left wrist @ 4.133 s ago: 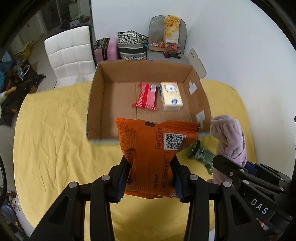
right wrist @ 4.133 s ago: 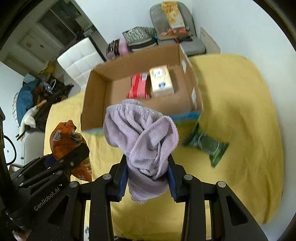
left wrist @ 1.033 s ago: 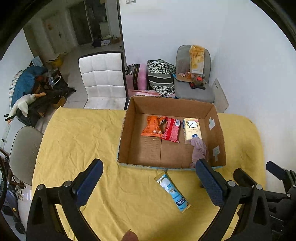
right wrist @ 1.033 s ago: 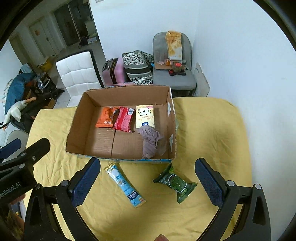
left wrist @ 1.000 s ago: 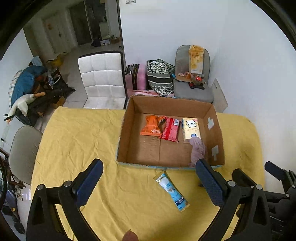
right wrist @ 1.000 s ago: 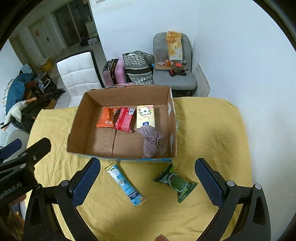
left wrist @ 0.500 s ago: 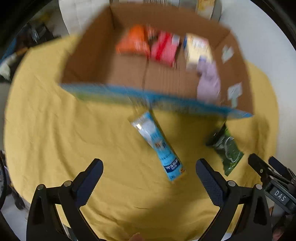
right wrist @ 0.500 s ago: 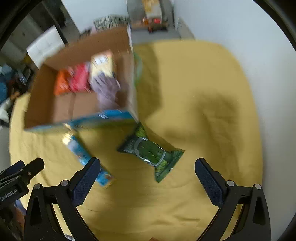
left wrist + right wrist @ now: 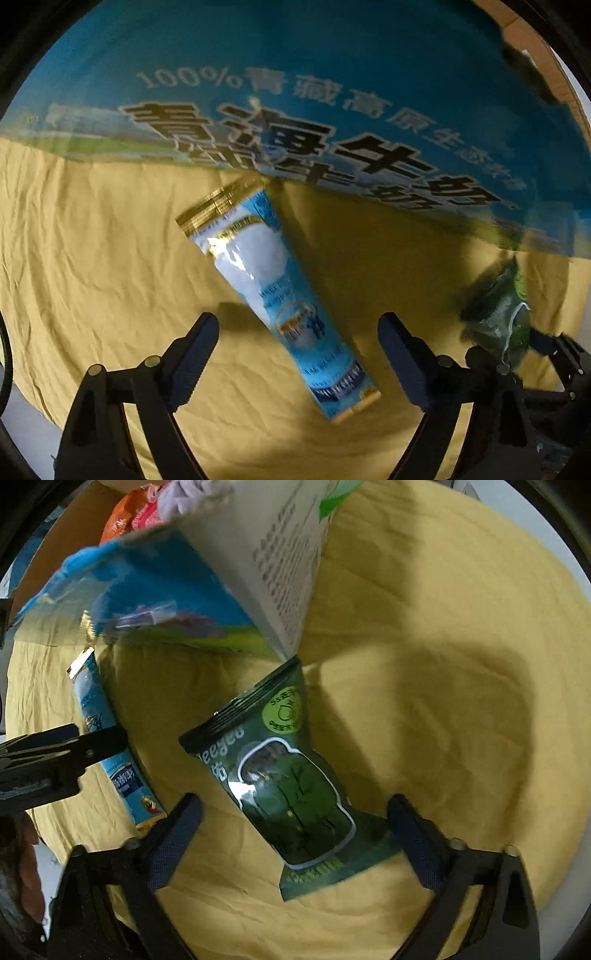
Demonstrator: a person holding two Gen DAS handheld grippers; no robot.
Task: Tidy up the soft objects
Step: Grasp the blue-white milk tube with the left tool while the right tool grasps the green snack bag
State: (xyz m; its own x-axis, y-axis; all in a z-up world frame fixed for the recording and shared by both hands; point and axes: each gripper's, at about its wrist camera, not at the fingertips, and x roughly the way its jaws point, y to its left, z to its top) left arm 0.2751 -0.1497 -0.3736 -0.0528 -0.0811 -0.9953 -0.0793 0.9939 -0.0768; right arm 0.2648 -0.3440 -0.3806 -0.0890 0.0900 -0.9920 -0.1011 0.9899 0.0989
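A long blue and white packet (image 9: pixel 277 291) lies on the yellow cloth (image 9: pixel 92 258) in front of the box. My left gripper (image 9: pixel 297 330) is open and low over it, one finger on each side. A green snack bag (image 9: pixel 280 786) lies on the cloth near the box's front right corner. My right gripper (image 9: pixel 293 812) is open around it. The blue packet (image 9: pixel 107 753) also shows in the right wrist view, the green bag (image 9: pixel 498 314) in the left wrist view. The cardboard box (image 9: pixel 258 554) holds a lilac cloth (image 9: pixel 192 494) and an orange packet (image 9: pixel 120 520).
The box's blue printed front wall (image 9: pixel 295 92) fills the upper part of the left wrist view, close ahead. The left gripper's arm (image 9: pixel 48 764) shows at the left of the right wrist view. Bare yellow cloth (image 9: pixel 443 683) lies right of the box.
Both grippers have dropped down close to the table, the left over the blue packet, the right over the green bag. Both stay open. The box now looms close ahead.
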